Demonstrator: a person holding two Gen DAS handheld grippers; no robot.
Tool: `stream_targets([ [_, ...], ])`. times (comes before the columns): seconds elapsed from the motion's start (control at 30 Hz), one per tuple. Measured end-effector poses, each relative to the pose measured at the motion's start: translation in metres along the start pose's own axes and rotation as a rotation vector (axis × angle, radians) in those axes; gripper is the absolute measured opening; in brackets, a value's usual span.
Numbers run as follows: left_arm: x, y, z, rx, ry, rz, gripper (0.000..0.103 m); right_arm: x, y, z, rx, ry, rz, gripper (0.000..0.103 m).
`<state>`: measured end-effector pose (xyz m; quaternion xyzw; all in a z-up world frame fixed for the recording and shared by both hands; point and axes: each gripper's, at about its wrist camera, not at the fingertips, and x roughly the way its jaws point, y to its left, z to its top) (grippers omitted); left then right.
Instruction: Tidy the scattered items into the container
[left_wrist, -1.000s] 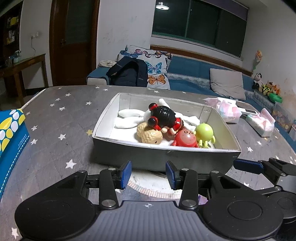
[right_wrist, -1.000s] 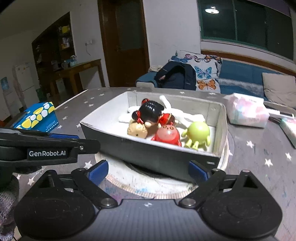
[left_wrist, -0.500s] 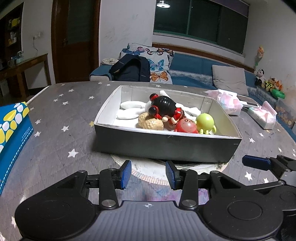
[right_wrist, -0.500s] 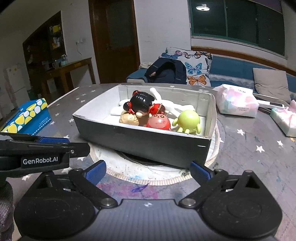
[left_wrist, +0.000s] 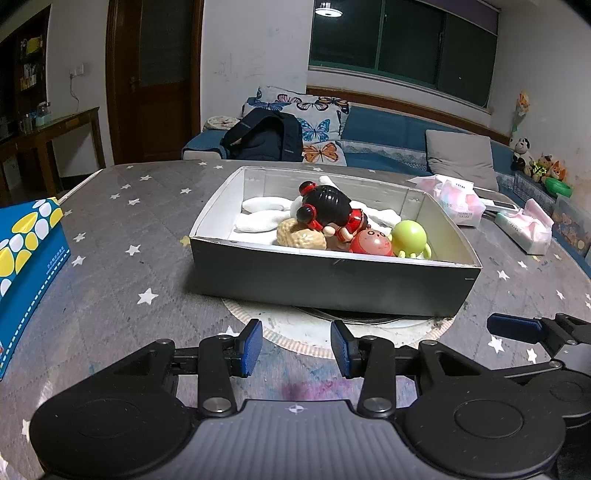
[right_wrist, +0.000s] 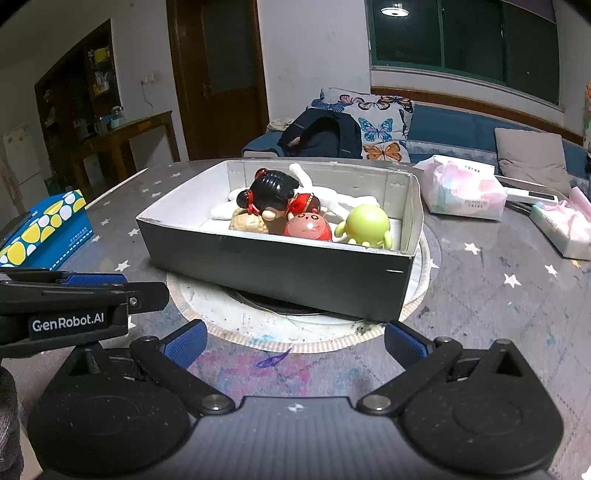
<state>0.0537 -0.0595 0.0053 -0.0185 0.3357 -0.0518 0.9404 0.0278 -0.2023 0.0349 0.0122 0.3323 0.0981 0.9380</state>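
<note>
Grey star-printed cloth covers the surface (left_wrist: 110, 236), on which a shallow cardboard box (left_wrist: 332, 280) sits over a round white mat (right_wrist: 295, 325). Thin-walled and light by the look of it, the box would likely flex if pinched at one wall; a hold on opposite rims seems safest. Inside lie a white soft toy (left_wrist: 258, 221), limp and easily gathered; a black-haired doll (left_wrist: 327, 208); a green octopus toy (right_wrist: 365, 225); a red round toy (right_wrist: 308, 228); and a peanut-shaped toy (left_wrist: 301, 238). These look hard, smooth and light, best gripped across the widest part. Left tool (left_wrist: 296, 347): partly open, empty. Right tool (right_wrist: 295, 345): wide open, empty. No loose toy shows outside the box.
</note>
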Motion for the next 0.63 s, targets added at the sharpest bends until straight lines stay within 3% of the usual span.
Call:
stream_targets([
  [0.63,0.0001,-0.0068,-0.0042,0.027,-0.022,0.0,0.038,0.0039,-0.0036,-0.0056,0.023,0.007,0.001,0.103],
])
